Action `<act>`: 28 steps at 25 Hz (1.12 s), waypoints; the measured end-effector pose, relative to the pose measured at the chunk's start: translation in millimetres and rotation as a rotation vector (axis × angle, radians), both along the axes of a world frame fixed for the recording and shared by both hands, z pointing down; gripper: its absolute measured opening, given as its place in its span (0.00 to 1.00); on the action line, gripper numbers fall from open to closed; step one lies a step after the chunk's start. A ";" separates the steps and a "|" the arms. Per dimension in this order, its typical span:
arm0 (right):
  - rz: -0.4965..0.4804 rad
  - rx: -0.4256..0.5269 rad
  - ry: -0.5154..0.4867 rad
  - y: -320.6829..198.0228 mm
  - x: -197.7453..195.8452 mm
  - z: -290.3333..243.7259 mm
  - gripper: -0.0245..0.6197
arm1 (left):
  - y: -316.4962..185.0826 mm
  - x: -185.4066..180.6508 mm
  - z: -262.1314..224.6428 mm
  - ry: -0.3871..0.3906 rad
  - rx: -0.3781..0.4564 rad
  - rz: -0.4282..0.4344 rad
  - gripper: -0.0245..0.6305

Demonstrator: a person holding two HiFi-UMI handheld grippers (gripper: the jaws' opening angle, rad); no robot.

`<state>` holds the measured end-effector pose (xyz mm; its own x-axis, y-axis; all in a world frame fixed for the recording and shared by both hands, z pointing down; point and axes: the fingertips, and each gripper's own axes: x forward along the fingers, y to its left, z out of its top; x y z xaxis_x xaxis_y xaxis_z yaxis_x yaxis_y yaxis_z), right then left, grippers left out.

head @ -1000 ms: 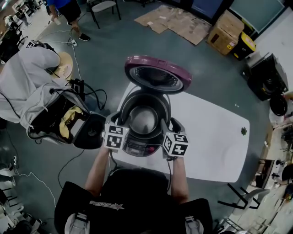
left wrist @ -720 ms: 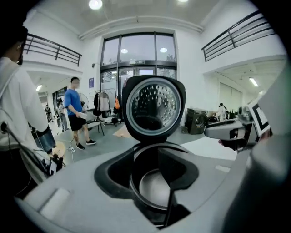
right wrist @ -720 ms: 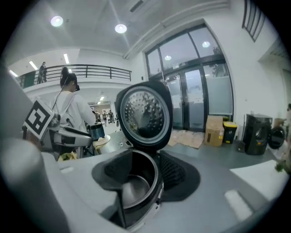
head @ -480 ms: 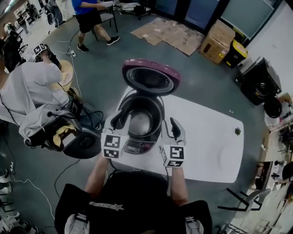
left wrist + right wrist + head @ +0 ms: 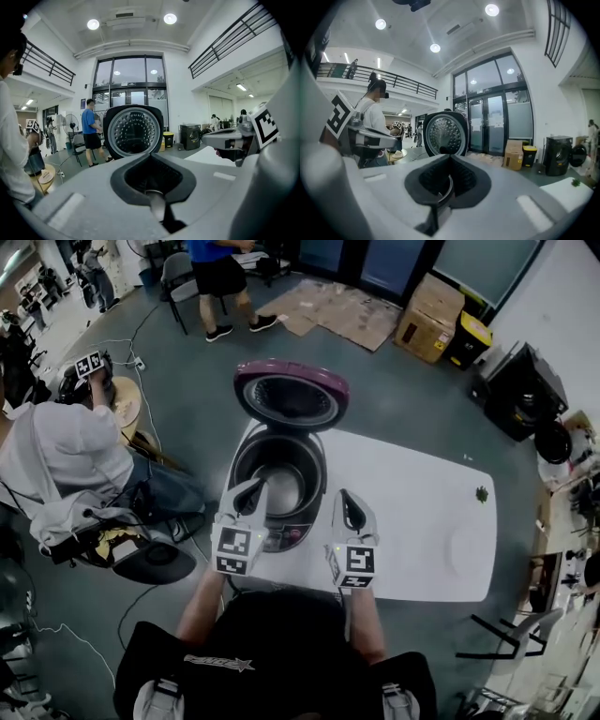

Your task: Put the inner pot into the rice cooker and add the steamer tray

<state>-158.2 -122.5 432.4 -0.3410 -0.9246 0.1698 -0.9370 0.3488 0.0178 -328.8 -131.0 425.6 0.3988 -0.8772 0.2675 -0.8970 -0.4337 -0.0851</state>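
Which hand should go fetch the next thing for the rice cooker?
Right, probably. The right gripper is on the side with more table, where a faint round shape, maybe the tray, lies far right. The left gripper is beyond the rice cooker, at the table's left edge.

The right tongs [image 5: 450, 158] are closed (pads touching), with the rice cooker's raised lid [image 5: 445, 133] straight beyond them.

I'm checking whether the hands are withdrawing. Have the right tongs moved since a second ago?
Yes. The right tongs have pulled back from the rice cooker rim toward the person, now apart from it over the white table.
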 end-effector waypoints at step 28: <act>0.426 -0.022 0.008 83.2 263.6 3.9 0.05 | 12.9 276.0 1.5 0.006 0.020 0.400 0.05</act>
